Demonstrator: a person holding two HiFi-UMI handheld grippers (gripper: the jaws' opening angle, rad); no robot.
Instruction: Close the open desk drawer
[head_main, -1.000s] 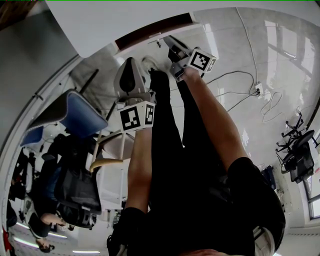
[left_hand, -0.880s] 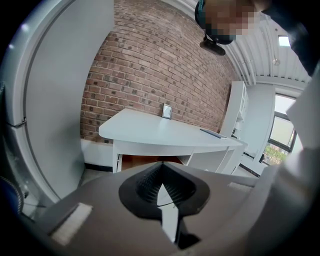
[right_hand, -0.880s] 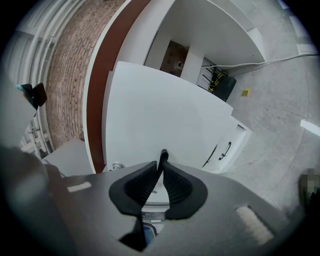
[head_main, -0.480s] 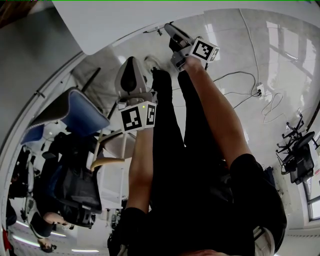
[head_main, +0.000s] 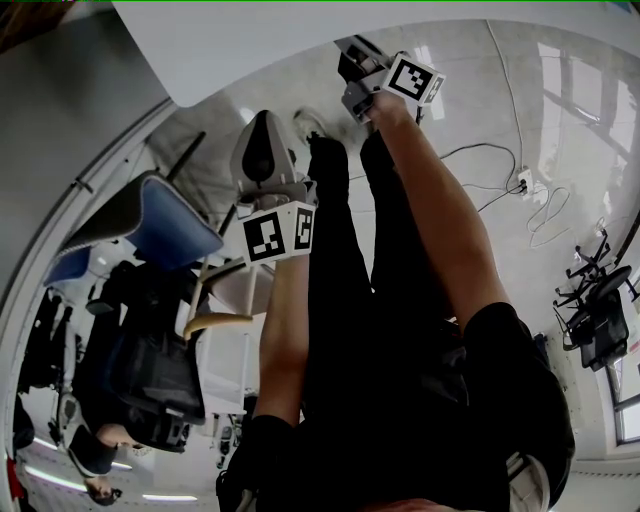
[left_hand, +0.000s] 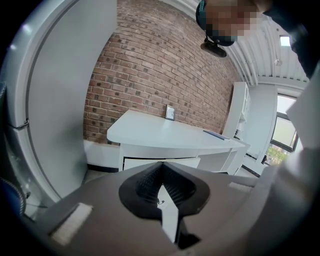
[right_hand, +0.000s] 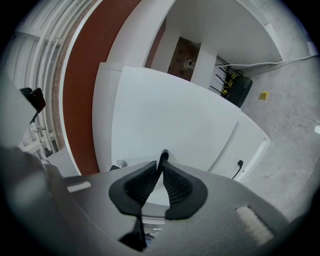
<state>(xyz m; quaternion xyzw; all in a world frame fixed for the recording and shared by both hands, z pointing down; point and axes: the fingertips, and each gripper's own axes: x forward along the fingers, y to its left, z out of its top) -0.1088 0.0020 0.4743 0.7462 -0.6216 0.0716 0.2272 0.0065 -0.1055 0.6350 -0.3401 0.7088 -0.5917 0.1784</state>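
In the right gripper view, the white drawer front (right_hand: 170, 120) fills the middle, and its thin black handle (right_hand: 163, 155) sticks up between the ribbed pads. My right gripper (right_hand: 161, 164) is shut on that handle. The head view shows the right gripper (head_main: 352, 62) at the edge of the white desk top (head_main: 300, 40), with no drawer showing from under the desk. My left gripper (head_main: 264, 125) hangs lower, over the floor beside the person's black-clad legs. Its jaws (left_hand: 161, 172) are shut with nothing in them.
A second black handle (right_hand: 239, 168) sits on a neighbouring white front. A black bag (right_hand: 239, 87) stands under the desk. A blue chair (head_main: 160, 225) is at the left, cables (head_main: 500, 160) cross the floor at the right, and another white desk (left_hand: 170, 132) stands before a brick wall (left_hand: 150, 70).
The right gripper has moved up the picture toward the desk. The dark strip of the open drawer has slid under the desk top and out of sight. The left gripper stays put.
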